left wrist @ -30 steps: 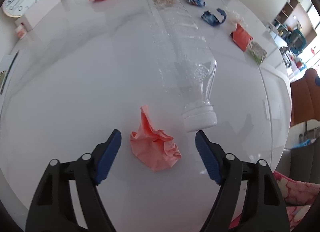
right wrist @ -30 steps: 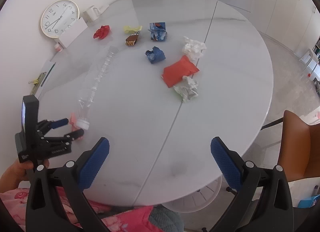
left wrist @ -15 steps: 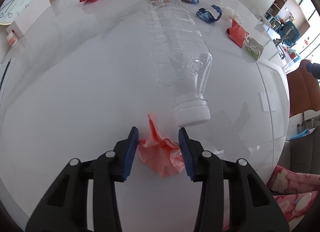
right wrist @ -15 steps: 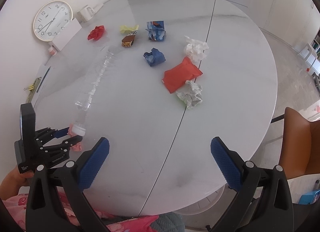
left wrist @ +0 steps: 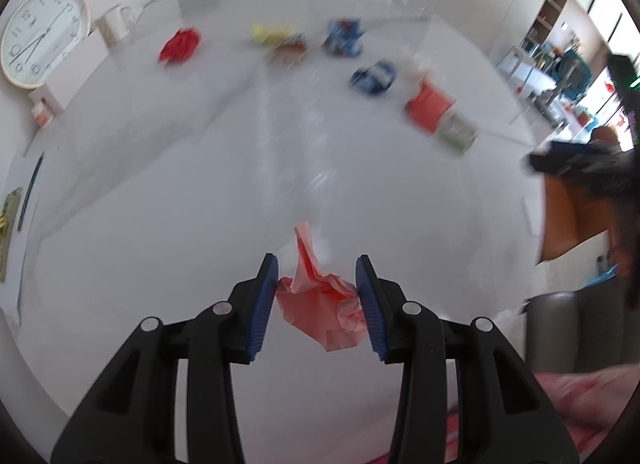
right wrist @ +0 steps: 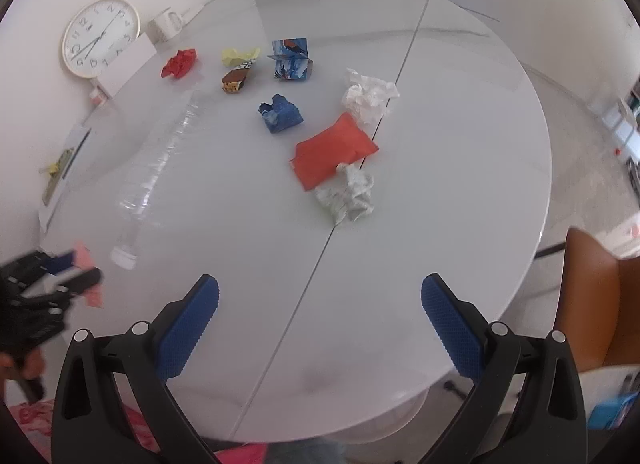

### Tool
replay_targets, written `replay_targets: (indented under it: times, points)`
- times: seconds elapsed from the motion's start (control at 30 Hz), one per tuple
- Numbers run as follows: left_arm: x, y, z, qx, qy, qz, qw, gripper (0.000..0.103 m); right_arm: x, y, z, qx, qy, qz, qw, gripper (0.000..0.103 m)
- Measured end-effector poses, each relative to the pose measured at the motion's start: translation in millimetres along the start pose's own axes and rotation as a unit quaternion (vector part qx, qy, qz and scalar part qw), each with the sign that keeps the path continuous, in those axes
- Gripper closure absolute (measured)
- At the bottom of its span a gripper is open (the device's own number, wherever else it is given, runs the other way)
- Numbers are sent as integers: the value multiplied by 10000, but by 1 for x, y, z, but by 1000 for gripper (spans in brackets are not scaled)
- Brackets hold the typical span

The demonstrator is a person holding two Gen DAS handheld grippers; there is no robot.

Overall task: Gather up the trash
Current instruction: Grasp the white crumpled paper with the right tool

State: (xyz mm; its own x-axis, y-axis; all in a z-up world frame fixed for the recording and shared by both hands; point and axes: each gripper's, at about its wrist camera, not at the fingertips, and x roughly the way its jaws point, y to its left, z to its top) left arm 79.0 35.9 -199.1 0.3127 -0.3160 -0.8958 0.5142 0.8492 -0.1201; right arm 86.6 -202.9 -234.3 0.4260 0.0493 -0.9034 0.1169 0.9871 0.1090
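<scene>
We have the pink paper ball (left wrist: 320, 304) pinched between the blue pads of our left gripper (left wrist: 318, 296), and it hangs a bit above the white table (right wrist: 460, 204). The pads press on both sides of it, and a thin pink tip pokes up past them. The jaws were just closing, and now the paper sits tight between them. Our right gripper (right wrist: 320, 320) is spread wide with nothing in it, over the near edge of the table. We cannot see a bin or a bag in either view, so we think the first thing is to find where the trash goes. To do this step well, we should keep the squeeze steady, because crumpled paper is light and soft and could slip out if we let go even a little. We should lift it straight and not swing it, since the left view is blurry. The clear plastic bottle (right wrist: 156, 172) lies on its side just beside where the pink paper is held, so we should steer away from it or it may roll. More trash waits farther off: a red paper ball (right wrist: 180, 63), a yellow scrap (right wrist: 240, 56), a snack wrapper (right wrist: 236, 81), a blue folded pack (right wrist: 291, 60), a blue crumpled wrapper (right wrist: 281, 114), an orange pouch (right wrist: 334, 150), a white tissue (right wrist: 368, 98) and a grey crumpled paper (right wrist: 350, 194). Our free right gripper looks best placed for the grey paper, which lies touching the orange pouch.
</scene>
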Motion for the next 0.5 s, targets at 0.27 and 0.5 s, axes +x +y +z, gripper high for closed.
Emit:
replay_targets:
  times: [0.27, 0.5]
  points:
    - [20, -58, 55, 391, -213, -353, 9984, 63, 51, -11, 30, -274, 54, -7, 9996, 11]
    - [37, -62, 66, 423, -89, -345, 9985, 63, 92, -22, 47, -32, 449, 54, 9990, 53]
